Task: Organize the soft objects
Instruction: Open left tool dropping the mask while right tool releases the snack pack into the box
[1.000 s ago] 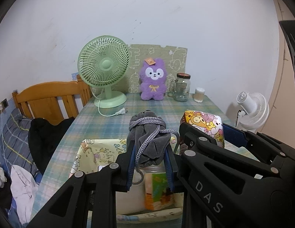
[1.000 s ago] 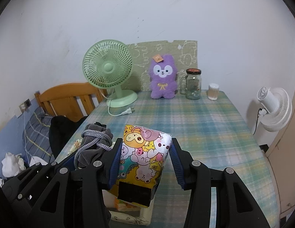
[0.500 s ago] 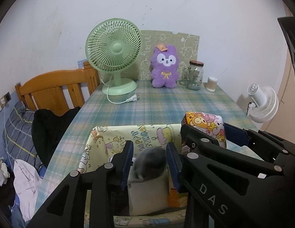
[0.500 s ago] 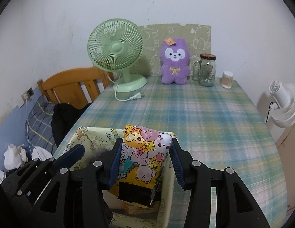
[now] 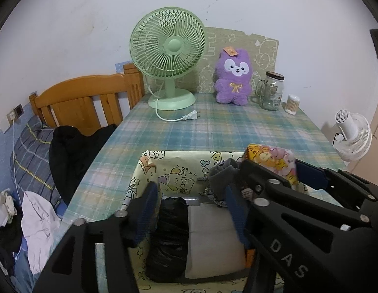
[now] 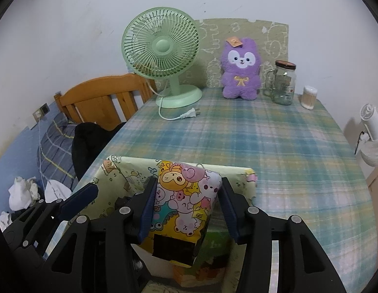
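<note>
A yellow cartoon-print storage box [image 5: 174,171] stands at the near end of the plaid table. My left gripper [image 5: 191,210] hangs over its inside and its jaws are opening. The grey bundle with a braided cord [image 5: 222,174] leans against the right finger, and the left pad is clear of it. Below lie a black item [image 5: 169,232] and a white item [image 5: 211,229]. My right gripper [image 6: 189,207] is shut on a colourful cartoon-print packet [image 6: 186,195] and holds it over the box's right half [image 6: 245,178]. In the left wrist view the same packet [image 5: 272,158] shows at the right.
At the back of the table [image 6: 274,146] stand a green fan [image 5: 168,46] with a loose plug cord [image 5: 189,116], a purple plush [image 5: 234,78], a glass jar [image 5: 272,90] and a small swab pot [image 5: 292,103]. A white fan [image 5: 352,131] is on the right. A wooden headboard [image 5: 86,97] and dark clothes [image 5: 72,151] are on the left.
Both grippers have sunk toward the box. The left jaws have opened and the grey bundle has dropped from between them into the box. The right gripper still holds the packet.
</note>
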